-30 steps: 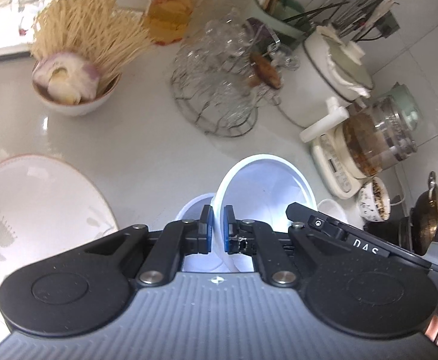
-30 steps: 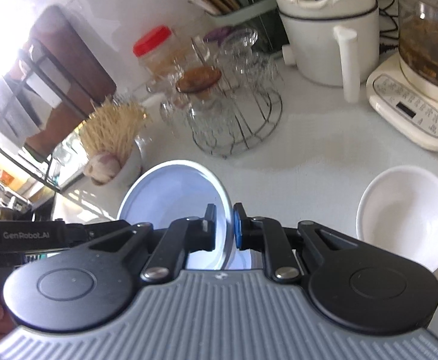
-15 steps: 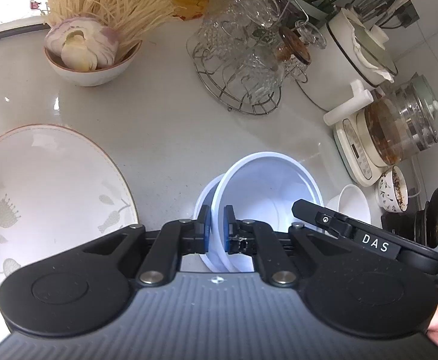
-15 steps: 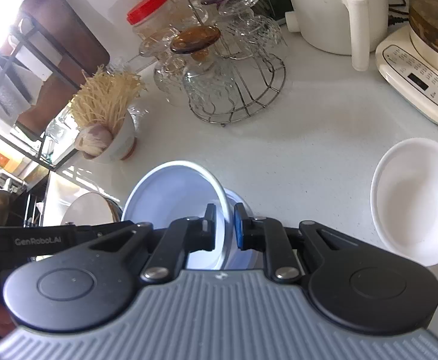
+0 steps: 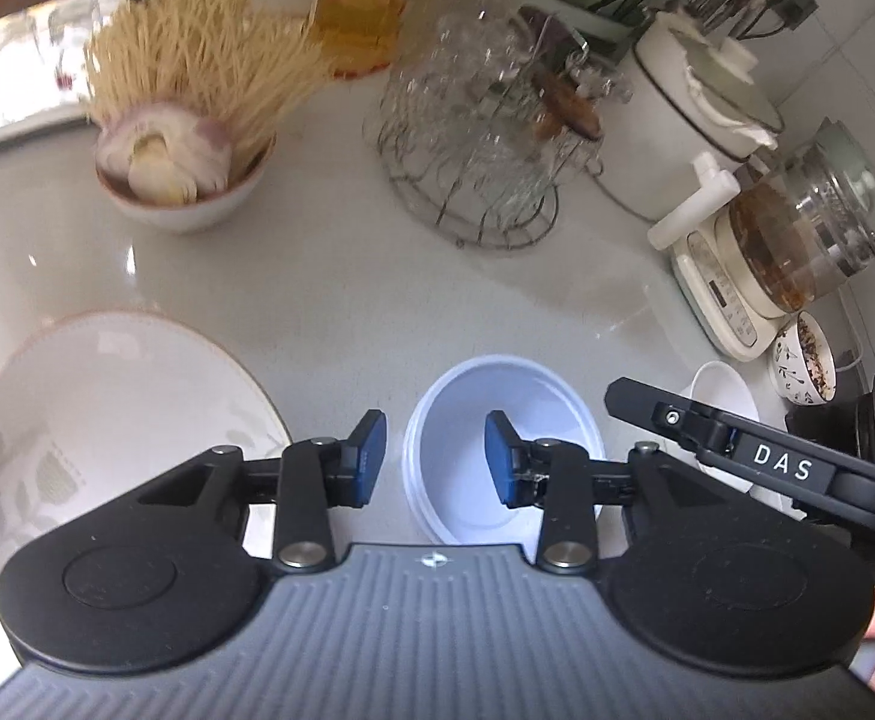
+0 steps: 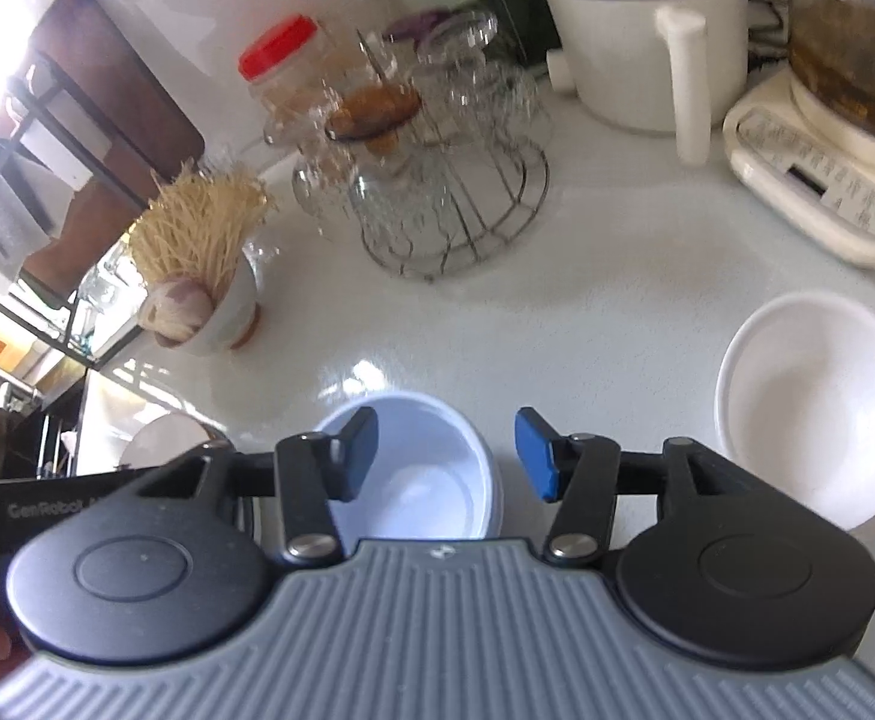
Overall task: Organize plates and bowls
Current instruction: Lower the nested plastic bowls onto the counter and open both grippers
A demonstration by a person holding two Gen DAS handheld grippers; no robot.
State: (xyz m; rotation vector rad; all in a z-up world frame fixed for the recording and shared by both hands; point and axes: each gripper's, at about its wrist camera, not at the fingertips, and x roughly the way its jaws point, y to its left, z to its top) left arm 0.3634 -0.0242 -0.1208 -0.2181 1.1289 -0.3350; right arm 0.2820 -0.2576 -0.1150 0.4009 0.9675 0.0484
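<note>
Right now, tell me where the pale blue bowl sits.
The pale blue bowl sits on the counter below both open grippers, between the large plate on its left and the white bowl on its right.

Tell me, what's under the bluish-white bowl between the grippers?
The bluish-white bowl sits nested inside a second bowl: a doubled rim line runs along its left edge. Inside, the top bowl looks empty. What lies beneath the stack is covered, apart from the counter around it.

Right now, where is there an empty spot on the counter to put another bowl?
The bare counter is widest in the middle: between the noodle bowl, glass rack, big plate and blue bowls. It is crowded along the back wall, around the white pot and kettle.
</note>
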